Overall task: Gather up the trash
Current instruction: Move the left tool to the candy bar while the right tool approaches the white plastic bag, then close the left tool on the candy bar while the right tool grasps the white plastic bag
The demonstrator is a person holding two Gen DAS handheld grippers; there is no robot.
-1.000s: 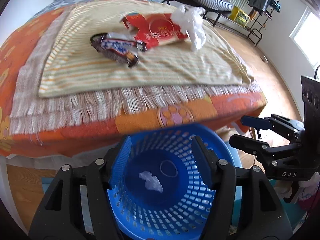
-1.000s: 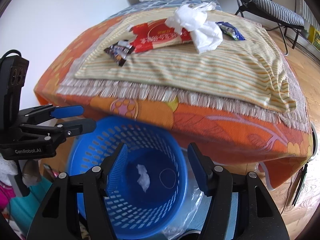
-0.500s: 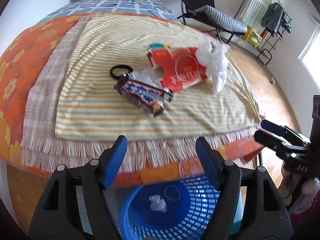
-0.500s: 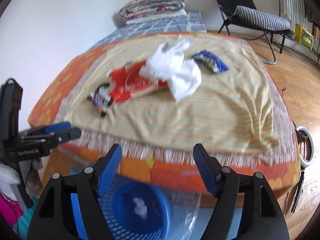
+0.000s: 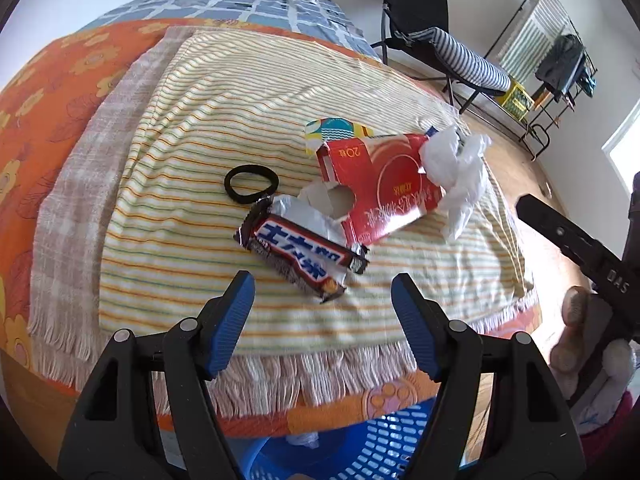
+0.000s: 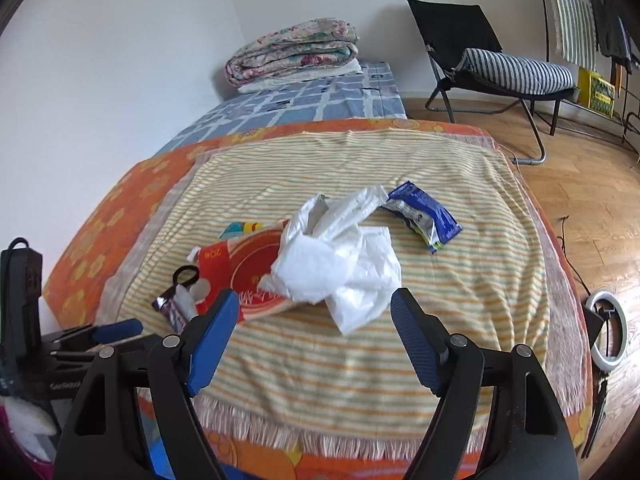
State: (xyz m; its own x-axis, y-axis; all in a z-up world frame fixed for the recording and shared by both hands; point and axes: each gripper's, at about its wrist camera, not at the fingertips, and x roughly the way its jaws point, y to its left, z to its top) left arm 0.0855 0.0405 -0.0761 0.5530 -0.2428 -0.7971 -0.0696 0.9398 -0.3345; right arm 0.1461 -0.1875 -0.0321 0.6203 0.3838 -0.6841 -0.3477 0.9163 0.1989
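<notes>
Hovering over the near edge of the bed (image 6: pixel 100 216), both tongs now look across the striped blanket (image 5: pixel 192 184), whereas a second ago they hung low over the blue basket (image 5: pixel 384 440), which filled the lower half of each view. The basket has slid to the bottom edge of the left wrist view, below the blanket's fringe, with a bit of white scrap just showing inside it. The left tongs (image 5: pixel 324 312) are spread wide and hold nothing; a chocolate bar wrapper (image 5: pixel 300 256) lies on the blanket just ahead of their tips. A black hair tie (image 5: pixel 251 183) rests just beyond it, and a torn red carton (image 5: pixel 384 188) overlaps the wrapper's far end. A crumpled white plastic bag (image 6: pixel 340 260) lies on the carton's right side. The right tongs (image 6: pixel 314 320) also stand wide apart and empty, with that bag straight ahead of them. A blue snack packet (image 6: pixel 424 216) sits beside the bag, further right. The trash looks larger and closer in both views than half a second ago, and none of it has moved on the blanket
</notes>
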